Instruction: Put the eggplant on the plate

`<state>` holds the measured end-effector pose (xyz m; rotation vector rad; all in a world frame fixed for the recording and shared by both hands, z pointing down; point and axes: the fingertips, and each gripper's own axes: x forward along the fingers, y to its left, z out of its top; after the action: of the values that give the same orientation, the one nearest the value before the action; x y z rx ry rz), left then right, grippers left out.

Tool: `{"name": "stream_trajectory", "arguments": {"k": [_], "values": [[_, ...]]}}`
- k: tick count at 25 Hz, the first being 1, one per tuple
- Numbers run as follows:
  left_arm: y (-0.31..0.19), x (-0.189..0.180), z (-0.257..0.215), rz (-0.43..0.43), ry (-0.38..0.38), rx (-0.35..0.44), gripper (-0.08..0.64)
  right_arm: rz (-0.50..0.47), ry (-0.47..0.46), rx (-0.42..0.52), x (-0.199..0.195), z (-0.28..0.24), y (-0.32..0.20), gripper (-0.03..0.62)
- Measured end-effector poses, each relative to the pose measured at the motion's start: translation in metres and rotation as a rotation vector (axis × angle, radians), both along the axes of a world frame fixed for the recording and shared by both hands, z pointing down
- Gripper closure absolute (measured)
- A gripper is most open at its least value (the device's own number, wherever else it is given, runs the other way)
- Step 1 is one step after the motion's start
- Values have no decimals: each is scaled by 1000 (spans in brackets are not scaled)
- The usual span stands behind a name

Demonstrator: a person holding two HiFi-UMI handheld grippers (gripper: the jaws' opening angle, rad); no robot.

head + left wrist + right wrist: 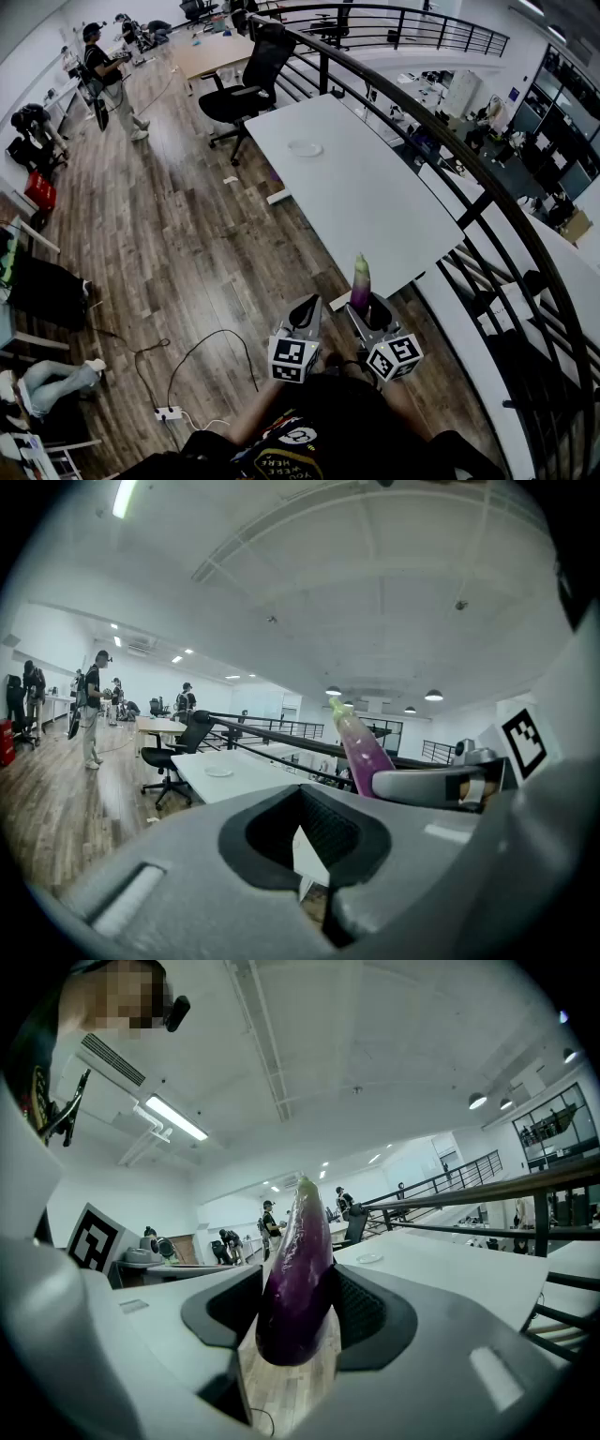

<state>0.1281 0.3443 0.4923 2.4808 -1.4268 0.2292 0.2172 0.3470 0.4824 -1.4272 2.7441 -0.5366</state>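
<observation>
A purple eggplant with a pale green tip stands upright in my right gripper, which is shut on its lower half. In the right gripper view the eggplant fills the space between the two jaws of that gripper. My left gripper is just to its left, shut with nothing in it; from it the eggplant shows to the right. A small clear plate lies at the far end of the long white table, well ahead of both grippers.
A curved black railing runs along the table's right side. A black office chair stands at the table's far end. A person stands far left on the wooden floor. A cable and a power strip lie on the floor near my left.
</observation>
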Motion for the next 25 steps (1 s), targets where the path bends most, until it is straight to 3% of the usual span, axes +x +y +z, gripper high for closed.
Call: {"name": "stream_trajectory", "arguments": {"k": [12, 16, 25], "values": [[-6, -5, -2, 15, 3, -5, 555, -4, 17, -5, -9, 1, -4, 357], [-7, -11, 1, 16, 3, -6, 555, -15, -16, -25, -17, 4, -6, 356], [-2, -45, 0, 7, 11, -1, 555, -63, -15, -30, -61, 4, -6, 356]]}}
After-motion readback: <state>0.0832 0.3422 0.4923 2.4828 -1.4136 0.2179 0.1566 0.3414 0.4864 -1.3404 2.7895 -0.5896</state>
